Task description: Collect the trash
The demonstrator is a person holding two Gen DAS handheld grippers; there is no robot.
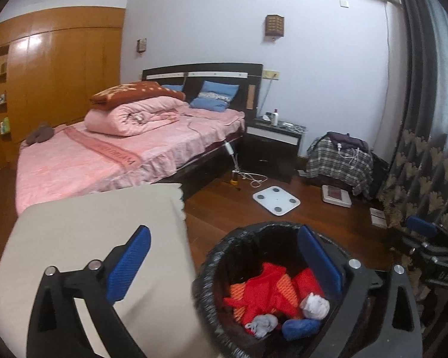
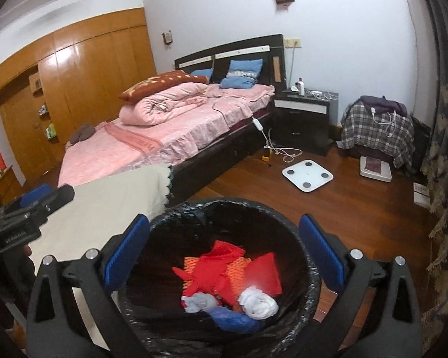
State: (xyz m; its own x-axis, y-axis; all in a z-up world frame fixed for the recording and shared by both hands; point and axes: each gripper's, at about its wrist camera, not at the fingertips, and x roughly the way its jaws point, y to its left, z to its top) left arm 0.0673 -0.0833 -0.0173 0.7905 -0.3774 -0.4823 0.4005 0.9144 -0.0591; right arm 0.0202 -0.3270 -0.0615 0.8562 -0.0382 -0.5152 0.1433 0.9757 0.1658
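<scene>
A round bin with a black liner stands on the wooden floor right below both grippers. Inside lie red wrappers, orange mesh, a white crumpled tissue, a grey wad and a blue crumpled piece. My left gripper is open and empty, spanning the bin's left rim and the beige cloth. Over the bin's mouth my right gripper is also open and empty.
A beige cloth-covered surface adjoins the bin on the left. Behind it stand a pink bed, a dark nightstand and a plaid-draped seat. A white scale and cables lie on the floor. A curtain hangs at right.
</scene>
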